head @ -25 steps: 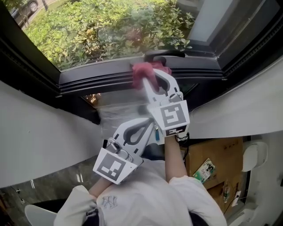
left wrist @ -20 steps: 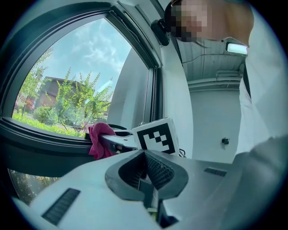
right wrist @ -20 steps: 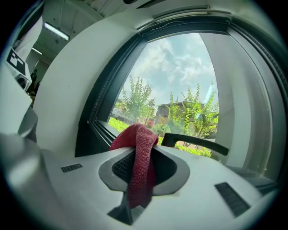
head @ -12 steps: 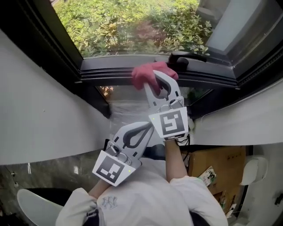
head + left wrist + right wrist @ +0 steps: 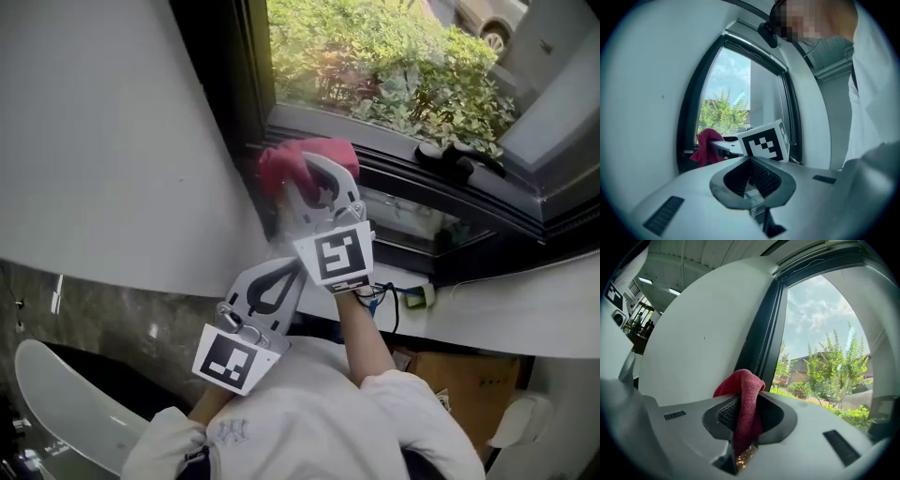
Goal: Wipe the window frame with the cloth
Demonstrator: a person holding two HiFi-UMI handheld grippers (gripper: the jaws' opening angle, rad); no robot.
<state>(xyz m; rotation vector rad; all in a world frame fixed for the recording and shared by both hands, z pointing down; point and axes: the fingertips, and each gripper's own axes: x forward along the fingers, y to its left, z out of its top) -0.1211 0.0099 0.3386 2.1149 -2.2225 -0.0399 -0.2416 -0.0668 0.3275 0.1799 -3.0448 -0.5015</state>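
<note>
Jaws of the right gripper (image 5: 743,420) pinch a red knitted cloth (image 5: 746,390) between their ribbed pads, with a rounded hump of fabric bulging ahead of the tips. From the head view, that hump sits just ahead of the right gripper's jaws, apparently against the dark window frame (image 5: 403,176) in the corner where its upright meets the bottom rail. The cloth looks light, soft and limp. Its coarse weave should drag well on the frame, but it will likely bunch, fold or creep out of the grip under a hard pull. I judge the best hold is a thick bunch deep between the pads, leaving enough fabric ahead of the tips that only cloth meets the frame. A black window handle (image 5: 459,155) lies further along the rail, to the right of the jaws, and could snag loose fabric. Behind and below, the left gripper (image 5: 292,270) has its jaws pressed together on nothing.
</note>
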